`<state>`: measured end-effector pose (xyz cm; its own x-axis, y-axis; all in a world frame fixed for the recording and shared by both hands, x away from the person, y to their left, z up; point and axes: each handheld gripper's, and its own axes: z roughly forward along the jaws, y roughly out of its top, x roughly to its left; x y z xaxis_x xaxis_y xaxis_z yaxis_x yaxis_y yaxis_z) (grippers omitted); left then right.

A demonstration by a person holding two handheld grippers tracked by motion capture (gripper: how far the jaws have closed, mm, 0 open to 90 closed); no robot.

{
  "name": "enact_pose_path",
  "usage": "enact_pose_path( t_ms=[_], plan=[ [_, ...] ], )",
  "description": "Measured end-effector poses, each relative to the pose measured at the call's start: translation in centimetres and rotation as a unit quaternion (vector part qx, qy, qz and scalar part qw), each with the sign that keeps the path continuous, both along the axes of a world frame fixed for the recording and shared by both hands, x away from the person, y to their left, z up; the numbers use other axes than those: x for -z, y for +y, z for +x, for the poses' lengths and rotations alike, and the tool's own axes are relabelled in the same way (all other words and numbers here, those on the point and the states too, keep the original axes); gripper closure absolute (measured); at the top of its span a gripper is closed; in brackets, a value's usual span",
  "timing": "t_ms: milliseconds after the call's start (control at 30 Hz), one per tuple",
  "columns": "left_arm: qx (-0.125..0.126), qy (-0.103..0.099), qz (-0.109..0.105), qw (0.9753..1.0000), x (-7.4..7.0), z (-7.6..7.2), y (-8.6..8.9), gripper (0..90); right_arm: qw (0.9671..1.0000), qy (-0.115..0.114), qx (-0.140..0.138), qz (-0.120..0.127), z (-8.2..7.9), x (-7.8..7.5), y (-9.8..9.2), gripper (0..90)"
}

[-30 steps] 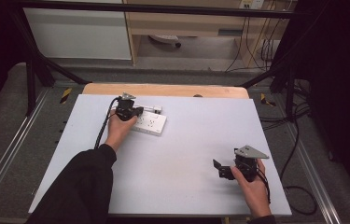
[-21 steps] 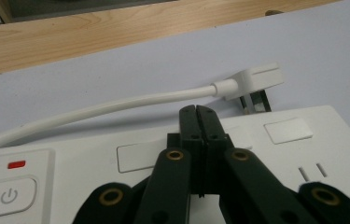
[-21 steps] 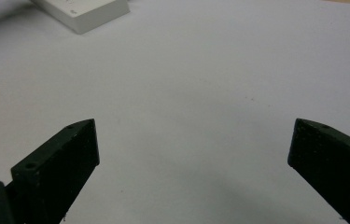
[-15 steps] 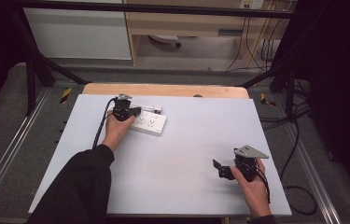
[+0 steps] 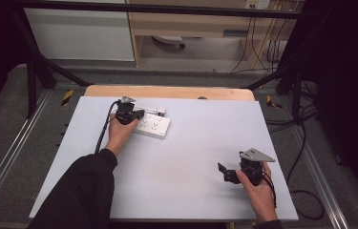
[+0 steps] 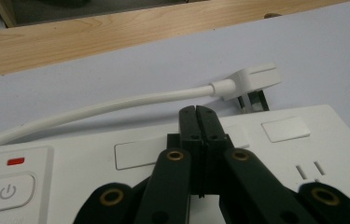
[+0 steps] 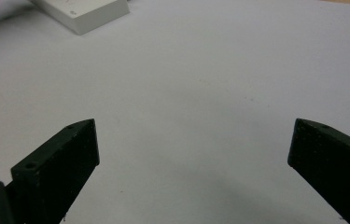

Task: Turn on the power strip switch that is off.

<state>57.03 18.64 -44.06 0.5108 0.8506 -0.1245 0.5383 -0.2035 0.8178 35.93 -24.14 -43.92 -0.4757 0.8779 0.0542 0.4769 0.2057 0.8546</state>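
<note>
A flat white plastic power strip (image 5: 151,125) lies in the upper left part of the pale grey table top (image 5: 191,157) in the high view, set a little askew to the far edge. In the left gripper view its face carries a grey power symbol on a square button (image 6: 8,192) at lower left, a small red indicator bar (image 6: 16,161) just above it, blank rectangular socket shutters and a pair of slots at the right; no brand or lettering can be read. Its white cord (image 6: 93,111) runs along the far side to a white flat plug (image 6: 252,80) whose metal pins lie just beside the strip's upper edge. The left gripper (image 6: 196,112) hovers over the strip's middle with its black jaws pressed together, nothing between them; the left hand (image 5: 119,133) holds it. A strip of bare light wood (image 5: 167,91) borders the table at the top of the frame. The centre and lower left of the table are open. The right gripper (image 5: 227,172), in the lower right near the front edge, has its jaws spread wide apart over bare surface, well away from the strip.
</note>
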Motion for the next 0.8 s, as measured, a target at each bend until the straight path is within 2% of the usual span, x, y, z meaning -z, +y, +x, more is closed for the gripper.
enact_pose_path(
  t_ms=[133, 367, 667, 700, 733, 767, 800],
  plan=[
    [0.004, -0.007, 0.003, 1.0000, -0.01, -0.16, -0.09, 90.0, 1.0000, 0.000, 0.000, 0.000, 0.00, 0.00, 0.02, 2.4],
    [0.003, -0.011, -0.005, 0.9999, -0.26, -0.31, -0.08, 90.0, 1.0000, 0.000, 0.000, -0.001, 0.00, -0.01, 0.03, 2.4],
    [0.013, -0.019, -0.015, 0.9996, -0.60, -0.60, -0.46, 74.3, 1.0000, -0.001, 0.000, -0.001, -0.01, -0.02, 0.05, 2.4],
    [0.013, -0.019, -0.016, 0.9996, -0.62, -0.62, -0.52, 68.5, 1.0000, -0.002, 0.000, -0.001, -0.01, -0.03, 0.04, 2.4],
    [0.013, -0.019, -0.015, 0.9996, -0.66, -0.64, -0.58, 68.5, 1.0000, -0.002, 0.000, -0.001, -0.01, -0.03, 0.04, 2.4],
    [0.011, -0.020, -0.015, 0.9996, -0.70, -0.67, -0.64, 62.7, 1.0000, -0.001, 0.001, 0.000, -0.02, -0.03, 0.05, 2.4],
    [0.011, -0.019, -0.016, 0.9996, -0.76, -0.71, -0.68, 62.7, 1.0000, -0.001, 0.001, 0.000, -0.02, -0.03, 0.05, 2.4]
  ],
)
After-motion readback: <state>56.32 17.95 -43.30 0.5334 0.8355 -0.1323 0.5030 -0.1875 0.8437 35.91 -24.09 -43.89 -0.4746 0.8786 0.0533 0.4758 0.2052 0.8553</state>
